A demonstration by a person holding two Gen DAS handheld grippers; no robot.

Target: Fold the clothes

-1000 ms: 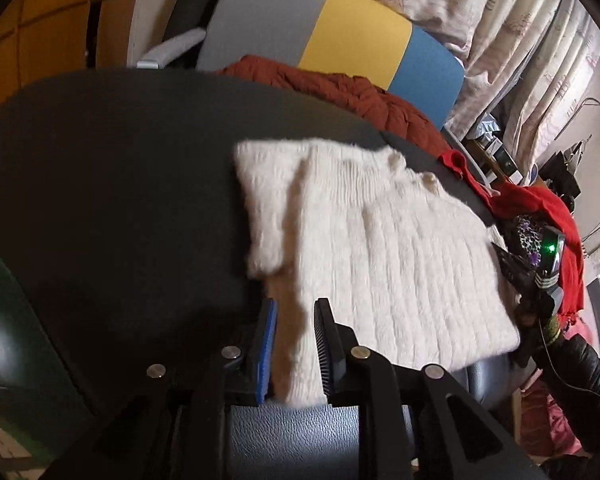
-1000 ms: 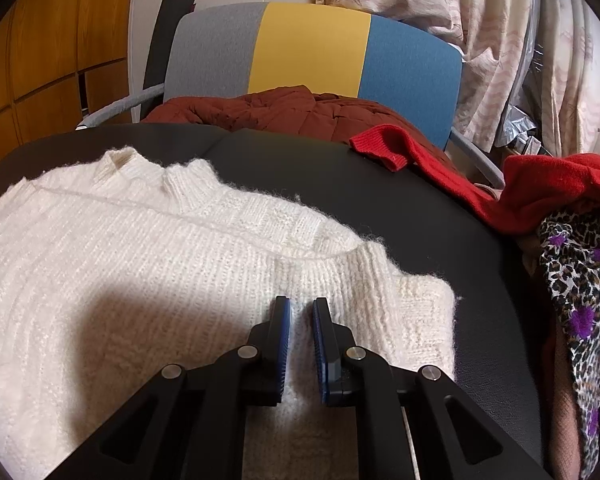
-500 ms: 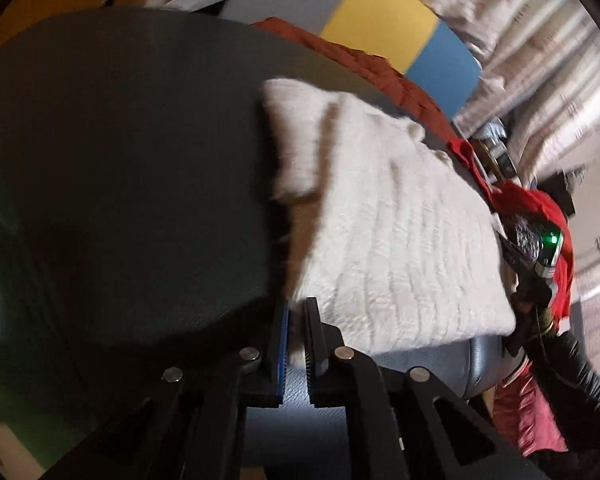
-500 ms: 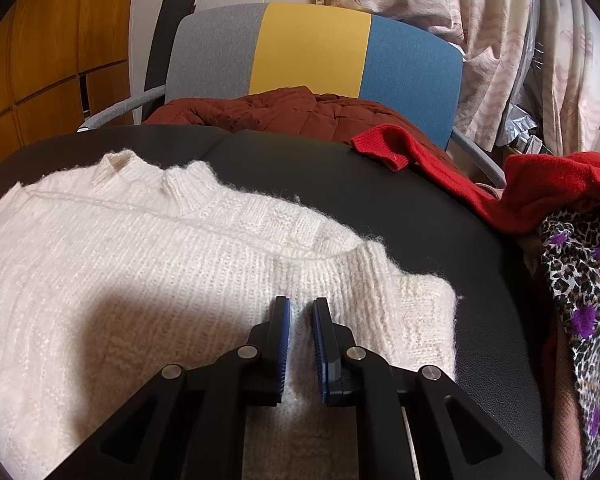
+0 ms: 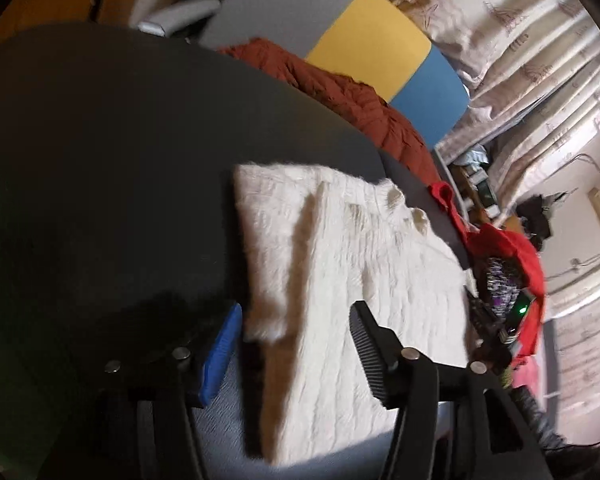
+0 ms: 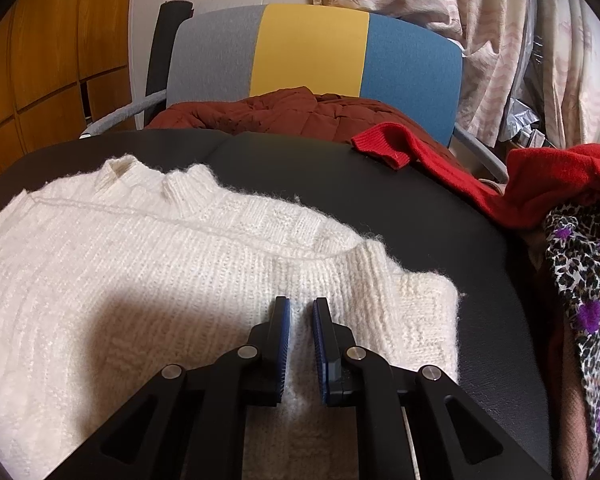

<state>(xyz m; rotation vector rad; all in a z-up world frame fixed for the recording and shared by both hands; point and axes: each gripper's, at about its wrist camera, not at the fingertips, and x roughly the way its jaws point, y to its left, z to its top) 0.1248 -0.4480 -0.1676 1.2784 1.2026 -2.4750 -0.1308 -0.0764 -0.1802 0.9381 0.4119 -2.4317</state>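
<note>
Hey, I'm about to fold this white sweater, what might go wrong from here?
1. The left hand-held gripper is open over the sweater near its folded sleeve; it may catch only one layer.
2. The red garment lies close by and could get dragged.
3. The sweater's near edge reaches the table edge; it may slide.

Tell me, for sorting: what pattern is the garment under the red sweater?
Leopard print with purple flowers, clearest in the right wrist view.

Left gripper (image 5: 296, 320) held with its jaws spread wide apart; right gripper (image 6: 300, 320) with jaws nearly closed, a narrow gap between.
</note>
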